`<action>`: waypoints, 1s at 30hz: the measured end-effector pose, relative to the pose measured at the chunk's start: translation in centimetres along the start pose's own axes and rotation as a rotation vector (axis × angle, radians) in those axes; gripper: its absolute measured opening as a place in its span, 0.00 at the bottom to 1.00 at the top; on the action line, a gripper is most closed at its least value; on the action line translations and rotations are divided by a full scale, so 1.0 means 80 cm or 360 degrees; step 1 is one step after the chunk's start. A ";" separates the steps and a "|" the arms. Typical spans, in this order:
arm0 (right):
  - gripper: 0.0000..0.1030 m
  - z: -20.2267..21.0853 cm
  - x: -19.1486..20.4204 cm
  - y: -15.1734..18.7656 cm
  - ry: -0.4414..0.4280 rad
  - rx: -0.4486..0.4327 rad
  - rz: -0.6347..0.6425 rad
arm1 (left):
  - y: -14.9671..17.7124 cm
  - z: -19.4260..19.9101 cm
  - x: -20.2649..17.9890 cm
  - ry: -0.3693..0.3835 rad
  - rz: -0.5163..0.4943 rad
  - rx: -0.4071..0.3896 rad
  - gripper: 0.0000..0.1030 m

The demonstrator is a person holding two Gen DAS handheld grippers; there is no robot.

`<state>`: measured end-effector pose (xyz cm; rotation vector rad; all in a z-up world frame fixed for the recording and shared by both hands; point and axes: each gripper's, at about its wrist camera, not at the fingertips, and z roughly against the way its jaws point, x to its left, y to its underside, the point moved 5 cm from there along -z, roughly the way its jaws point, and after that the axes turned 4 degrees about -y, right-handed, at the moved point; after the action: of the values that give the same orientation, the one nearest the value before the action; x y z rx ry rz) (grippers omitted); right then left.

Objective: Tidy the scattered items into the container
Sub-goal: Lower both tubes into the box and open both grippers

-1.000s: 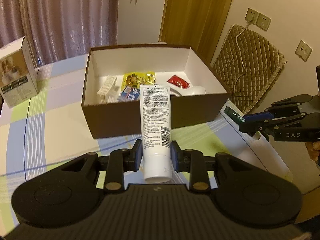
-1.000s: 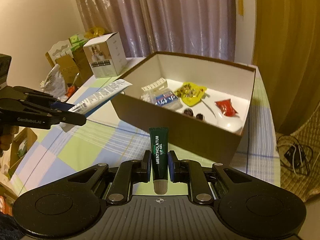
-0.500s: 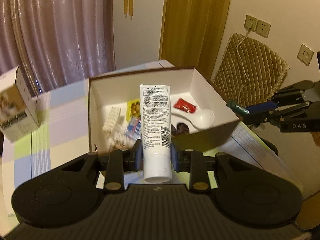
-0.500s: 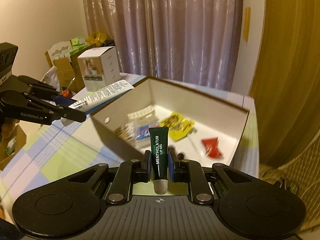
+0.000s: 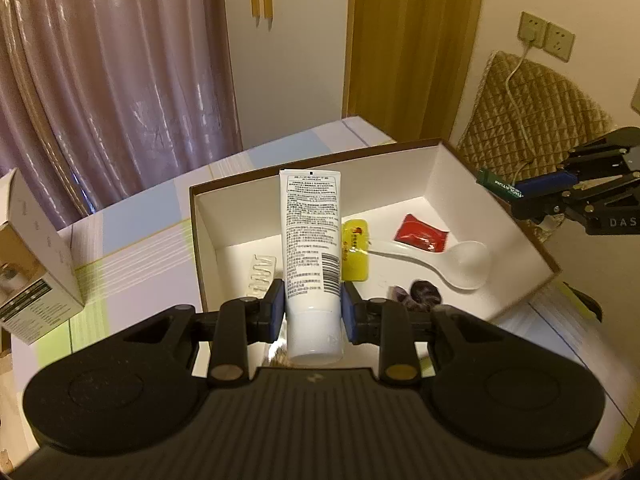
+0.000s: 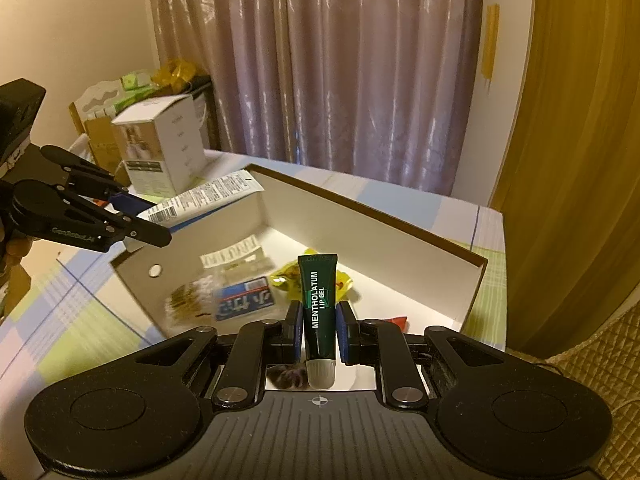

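White cream tube clamped in the left gripper, green lip-gel tube in the right gripper, both now over the brown box at twelve o'clock; a second ago short of it. Checked tablecloth, mauve curtains behind.

- White tube, covered in small print with a barcode, cap toward the camera, clamped at its lower end above the box
- Dark green lip gel tube, lettered MENTHOLATUM LIP GEL, grey cap down, clamped above the box
- Brown box, white inside, open, holding packets and a white spoon
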<state>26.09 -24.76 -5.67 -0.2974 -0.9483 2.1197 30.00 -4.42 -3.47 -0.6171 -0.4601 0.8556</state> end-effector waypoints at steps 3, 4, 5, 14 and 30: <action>0.19 -0.021 -0.016 -0.006 -0.0009 0.0046 0.0021 | -0.007 -0.029 0.003 0.0016 -0.0004 0.0051 0.24; 0.19 -0.028 -0.021 -0.007 -0.0007 0.0067 0.0030 | -0.009 -0.040 0.003 0.0018 -0.0010 0.0071 0.24; 0.19 -0.035 -0.027 -0.007 -0.0006 0.0088 0.0035 | -0.010 -0.050 0.003 0.0023 -0.0012 0.0096 0.24; 0.19 -0.090 -0.068 -0.009 -0.0004 0.0243 0.0100 | -0.009 -0.131 0.002 0.0029 0.0021 0.0263 0.24; 0.19 -0.141 -0.088 -0.008 0.0017 0.0404 0.0358 | -0.001 -0.184 0.018 -0.0091 -0.0020 0.0378 0.25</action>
<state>36.65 -23.69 -13.72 -0.2974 -0.6537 2.4121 39.70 -7.89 -14.04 -0.3716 -0.4064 0.9019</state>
